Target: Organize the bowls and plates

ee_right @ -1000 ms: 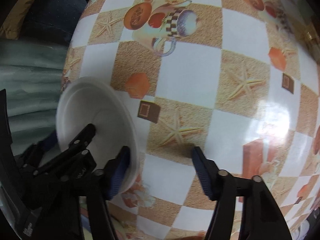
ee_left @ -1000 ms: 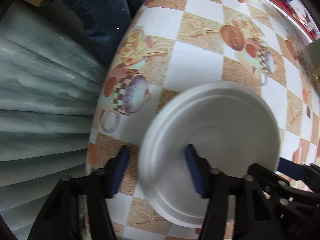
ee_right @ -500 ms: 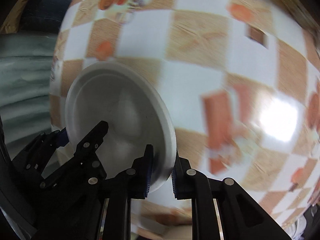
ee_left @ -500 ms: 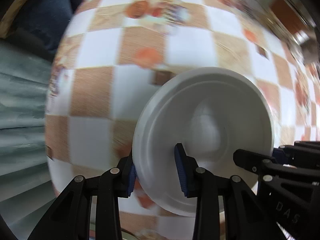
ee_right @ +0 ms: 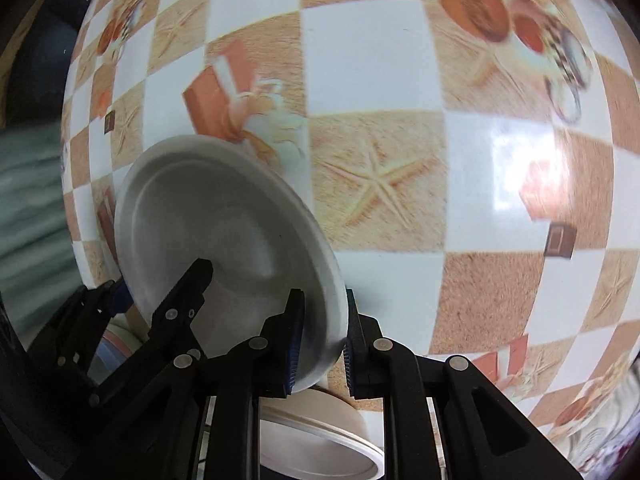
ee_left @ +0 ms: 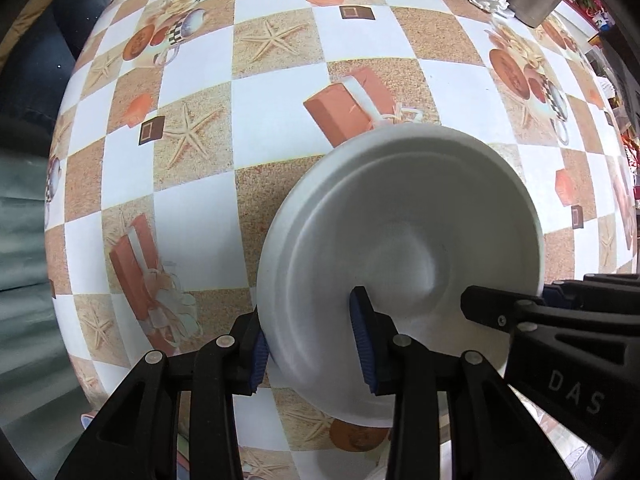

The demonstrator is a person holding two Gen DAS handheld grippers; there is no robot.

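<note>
— How's the light on my left camera?

— Bright and even. My checkered starfish-print bench (ee_left: 280, 64) is sharp through the middle; the round white foam plate (ee_left: 400, 248) shows soft grey shading in its rings and only a faint shadow beneath. The fisheye bulges the checks outward, and the corners go black.

— And my right camera?

— Dimmer and softer. A hard white glare patch sits on the glossy cloth (ee_right: 520, 168) at right, light bouncing from above. The upper right is smeared with motion blur, and the plate's near rim (ee_right: 332, 320) blurs beside my right tool (ee_right: 320, 336).
</note>
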